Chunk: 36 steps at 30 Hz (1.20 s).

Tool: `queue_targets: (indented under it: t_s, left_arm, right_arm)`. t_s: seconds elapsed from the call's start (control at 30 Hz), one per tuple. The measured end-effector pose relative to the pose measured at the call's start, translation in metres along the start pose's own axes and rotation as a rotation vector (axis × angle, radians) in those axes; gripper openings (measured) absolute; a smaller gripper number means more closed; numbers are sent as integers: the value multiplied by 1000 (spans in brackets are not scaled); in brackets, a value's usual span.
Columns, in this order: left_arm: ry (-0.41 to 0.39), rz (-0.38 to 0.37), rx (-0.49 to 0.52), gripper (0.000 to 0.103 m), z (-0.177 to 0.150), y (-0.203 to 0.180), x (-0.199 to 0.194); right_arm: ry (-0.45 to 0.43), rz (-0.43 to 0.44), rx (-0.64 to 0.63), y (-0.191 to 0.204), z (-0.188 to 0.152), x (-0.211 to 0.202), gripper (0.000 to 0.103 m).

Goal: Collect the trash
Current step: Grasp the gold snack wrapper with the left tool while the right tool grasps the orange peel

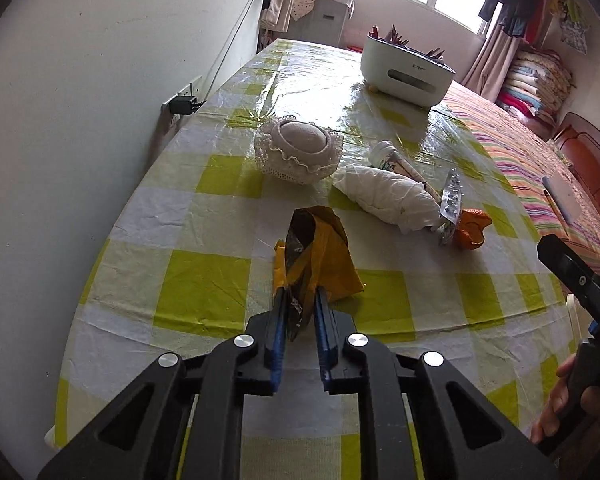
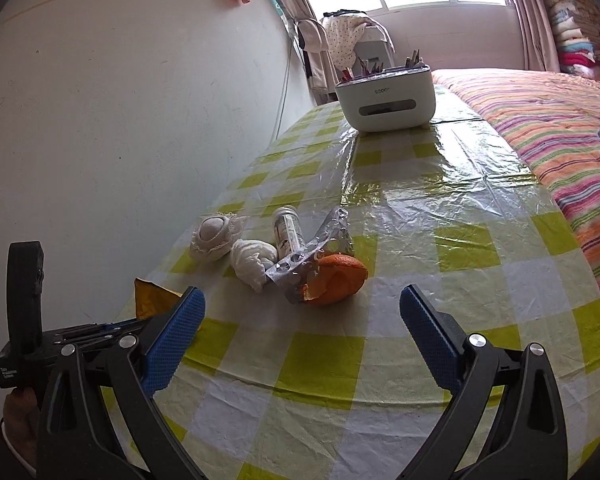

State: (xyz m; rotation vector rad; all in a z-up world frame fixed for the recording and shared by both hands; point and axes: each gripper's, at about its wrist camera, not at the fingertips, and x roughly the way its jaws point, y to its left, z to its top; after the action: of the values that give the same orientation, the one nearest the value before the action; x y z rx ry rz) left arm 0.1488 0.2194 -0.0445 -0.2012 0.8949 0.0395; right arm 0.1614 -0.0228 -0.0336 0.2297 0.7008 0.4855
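Left gripper (image 1: 300, 300) is clamped tight, blue pads pinching a crinkly yellow-and-brown wrapper (image 1: 316, 256) near the table's (image 1: 204, 280) near edge, wall side. Right gripper (image 2: 302, 320) hangs with jaws wide apart, nothing between them, bare checked plastic cloth beneath. Just beyond it, mid-table: a curled orange peel (image 2: 334, 278), a crumpled foil blister pack (image 2: 312, 252), a wadded white tissue (image 2: 252, 262) and a small bottle (image 2: 286, 228) lying clustered, touching. A white organizer box (image 2: 386, 102) sits far back.
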Motion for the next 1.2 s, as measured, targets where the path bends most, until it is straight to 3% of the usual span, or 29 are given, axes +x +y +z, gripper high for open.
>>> queue_targets:
  t_s: [0.27,0.33,0.4,0.43,0.93,1.03,1.17,1.2]
  left_arm:
    - [-14,-41,-33,7,0,3,-6]
    - [-14,-55,-36,7,1,3,-8]
    - [-10,-66,-41,7,1,2,-9]
    - [-10,-68,-42,7,1,1,-9]
    - [5,-93,-24,7,1,-11,-8]
    - [7,-99,-16,7,0,-14,-7]
    - [11,-103,-4,7,-1,-18,-7]
    - [11,-101,-1,7,-1,-19,-7]
  right_arm:
    - [61,-11,33,-11,16,29,95]
    - [82,4,57,-15,18,37,90]
    - [106,18,86,-19,18,44,73]
    - [116,18,98,-21,19,48,70]
    - [163,-17,146,-35,25,78,64]
    - [190,6,158,-37,23,87,57]
    - [188,2,156,-36,22,82,32]
    - [188,0,153,-36,21,81,31]
